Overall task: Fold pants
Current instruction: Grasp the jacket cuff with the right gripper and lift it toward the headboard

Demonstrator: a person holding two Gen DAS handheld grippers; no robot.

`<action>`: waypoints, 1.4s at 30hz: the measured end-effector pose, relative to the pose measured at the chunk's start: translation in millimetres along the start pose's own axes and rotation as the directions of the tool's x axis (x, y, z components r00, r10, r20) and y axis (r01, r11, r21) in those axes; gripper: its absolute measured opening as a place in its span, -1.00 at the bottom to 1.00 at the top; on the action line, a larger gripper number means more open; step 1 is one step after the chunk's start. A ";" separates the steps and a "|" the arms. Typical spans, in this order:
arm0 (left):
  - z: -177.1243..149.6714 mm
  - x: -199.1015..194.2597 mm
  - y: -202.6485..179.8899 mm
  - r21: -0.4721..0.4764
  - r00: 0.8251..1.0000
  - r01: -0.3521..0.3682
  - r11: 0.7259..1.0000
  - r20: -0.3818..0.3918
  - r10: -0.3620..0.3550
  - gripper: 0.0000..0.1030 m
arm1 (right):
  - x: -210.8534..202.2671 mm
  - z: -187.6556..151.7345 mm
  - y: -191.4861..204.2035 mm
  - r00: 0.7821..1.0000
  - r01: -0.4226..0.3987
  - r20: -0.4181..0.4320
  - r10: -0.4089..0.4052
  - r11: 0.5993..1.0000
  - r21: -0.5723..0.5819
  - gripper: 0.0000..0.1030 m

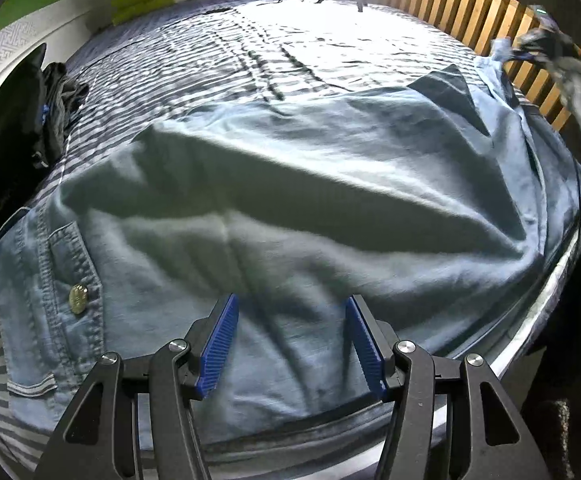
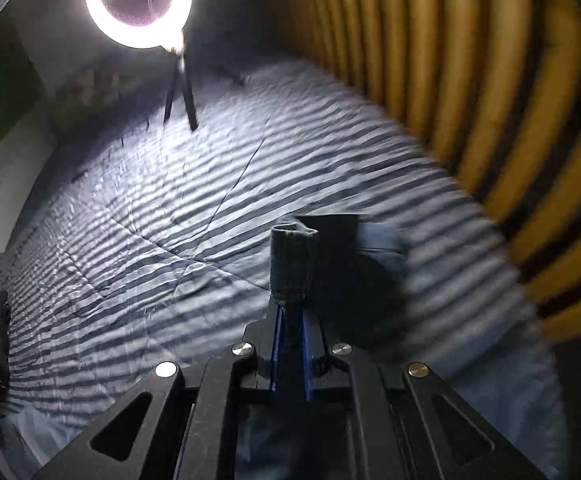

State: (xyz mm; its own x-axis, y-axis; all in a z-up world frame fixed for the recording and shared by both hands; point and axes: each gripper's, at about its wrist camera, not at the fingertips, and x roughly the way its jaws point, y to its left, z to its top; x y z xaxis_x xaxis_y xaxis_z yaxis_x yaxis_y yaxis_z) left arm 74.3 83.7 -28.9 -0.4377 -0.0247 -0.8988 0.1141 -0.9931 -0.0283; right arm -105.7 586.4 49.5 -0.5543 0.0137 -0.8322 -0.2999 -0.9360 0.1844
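Light-blue denim pants (image 1: 290, 208) lie spread on striped bed sheet (image 1: 210, 52) | right tongs (image 2: 290, 320) clamp a bunched hem, likely to carry the leg over | left tongs (image 1: 290, 340) gape above the waist area, holding nothing

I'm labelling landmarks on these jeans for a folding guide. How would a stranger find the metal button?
Start at the striped bedsheet and the light blue jeans spread across it. Follow the waistband at their left end. The brass-coloured button sits there, the only shiny round thing on the denim.
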 end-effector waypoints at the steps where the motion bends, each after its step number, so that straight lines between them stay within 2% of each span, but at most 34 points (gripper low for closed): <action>1: 1.3 -0.6 -2.3 -0.004 1.000 0.011 1.000 0.009 -0.011 0.16 | -14.5 -2.6 -5.8 1.000 -0.003 0.016 0.003 1.000 0.005 -0.85; 5: 6.4 -5.1 -17.1 0.018 0.999 0.029 0.999 0.034 -0.030 0.16 | -87.8 -30.9 -50.8 0.995 -0.053 0.085 0.047 0.996 0.069 -0.86; 8: 11.9 -10.3 -34.5 0.059 0.998 0.043 0.997 0.046 -0.046 0.16 | -127.7 -61.8 -105.6 0.991 -0.075 0.123 0.057 0.986 0.151 -0.86; 10: 17.0 -12.6 -49.4 0.088 0.997 0.056 0.995 0.054 -0.061 0.16 | -120.9 -79.4 -138.2 0.995 -0.047 0.095 0.026 0.974 0.220 -0.87; 11: 20.2 -13.8 -57.7 0.105 0.996 0.058 0.993 0.059 -0.065 0.16 | -107.4 -93.6 -162.1 0.999 -0.021 0.043 0.010 0.960 0.278 -0.87; 15: 33.2 -14.2 -105.4 0.201 0.992 0.093 0.975 0.062 -0.107 0.16 | -75.6 -132.8 -200.8 0.998 -0.001 -0.053 0.022 0.929 0.370 -0.87; 18: 41.5 -8.3 -149.0 0.294 0.991 0.107 0.950 0.051 -0.127 0.16 | -63.0 -146.6 -207.7 0.996 0.009 -0.090 0.028 0.925 0.379 -0.87; 22: 53.3 10.7 -201.8 0.397 0.988 0.137 0.908 0.017 -0.156 0.16 | -58.3 -141.0 -204.5 0.996 -0.006 -0.083 0.039 0.933 0.359 -0.87; 25: 62.4 27.1 -227.9 0.411 0.986 0.162 0.897 -0.025 -0.166 0.16 | -61.3 -134.4 -203.9 0.996 -0.028 -0.070 0.057 0.936 0.352 -0.87; 28: 74.4 34.1 -254.7 0.420 0.981 0.188 0.888 -0.040 -0.189 0.16 | -74.5 -122.3 -206.0 0.996 -0.069 -0.028 0.086 0.926 0.371 -0.87; 32: 83.9 41.2 -294.9 0.481 0.978 0.200 0.854 -0.042 -0.205 0.16 | -114.0 -110.0 -201.3 0.988 -0.156 0.055 0.146 0.911 0.381 -0.92; 35: 88.8 48.2 -322.0 0.510 0.972 0.221 0.831 -0.049 -0.229 0.16 | -137.5 -107.7 -202.5 0.984 -0.170 0.106 0.141 0.919 0.355 -0.94; 38: 90.3 64.5 -341.2 0.549 0.974 0.222 0.806 -0.080 -0.214 0.16 | -115.4 -116.2 -207.5 0.996 -0.093 0.041 0.084 0.934 0.346 -0.94; 40: 92.5 73.1 -343.2 0.547 0.974 0.223 0.807 -0.099 -0.203 0.16 | -92.6 -124.5 -210.7 0.998 -0.060 -0.013 0.069 0.933 0.354 -0.94; 42: 95.6 74.6 -343.5 0.538 0.972 0.235 0.810 -0.107 -0.211 0.06 | -70.3 -133.4 -214.2 0.998 -0.017 -0.052 0.038 0.935 0.353 -0.95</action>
State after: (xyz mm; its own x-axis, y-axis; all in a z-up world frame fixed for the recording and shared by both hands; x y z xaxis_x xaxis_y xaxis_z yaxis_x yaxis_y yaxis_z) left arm -82.8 412.0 -44.5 -0.3542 0.1974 -0.9141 -0.4902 -0.8716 0.0018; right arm 101.1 739.0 -1.3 -0.5237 -0.0401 -0.8510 -0.5455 -0.7514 0.3712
